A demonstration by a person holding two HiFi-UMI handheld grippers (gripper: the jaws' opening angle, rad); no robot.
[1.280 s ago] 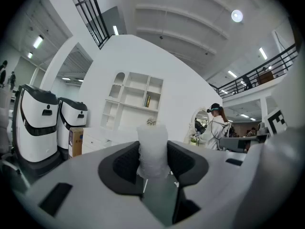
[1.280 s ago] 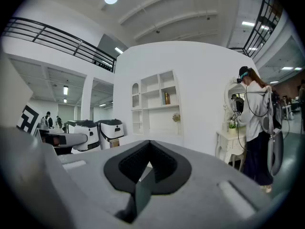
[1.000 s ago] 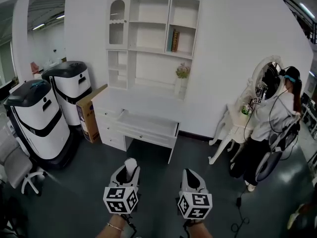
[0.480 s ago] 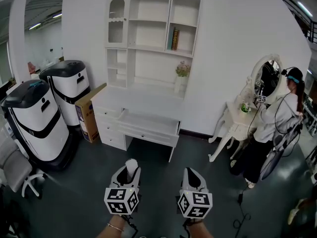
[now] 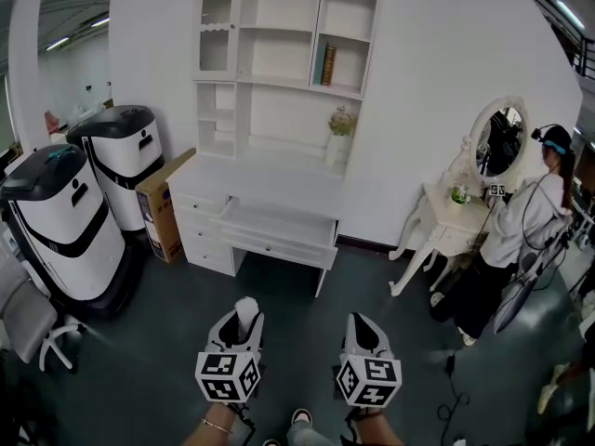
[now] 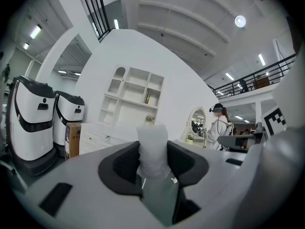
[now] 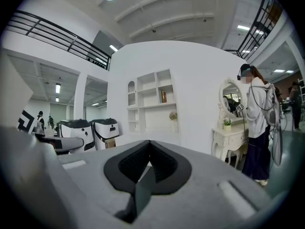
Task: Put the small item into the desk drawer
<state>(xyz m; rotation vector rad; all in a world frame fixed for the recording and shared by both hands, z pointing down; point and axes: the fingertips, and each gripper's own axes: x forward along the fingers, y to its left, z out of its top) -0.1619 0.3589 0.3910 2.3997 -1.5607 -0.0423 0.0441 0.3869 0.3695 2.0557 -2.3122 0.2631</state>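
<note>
White desk & small item; left gripper, right gripper grey w/ blk-white marker cubes; blk/white machines at left; brown box; dark grey floor

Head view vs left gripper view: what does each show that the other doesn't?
Head view only: the left gripper's marker cube, an office chair, the wearer's shoe, and the desk drawer, which looks pulled out.
Left gripper view only: ceiling lights, a mezzanine railing, and the jaws up close, pressed on the white item.
Both: the left gripper carrying that item, the white desk with shelves, two white-and-black machines, a cardboard box, and a person at the vanity mirror.
</note>
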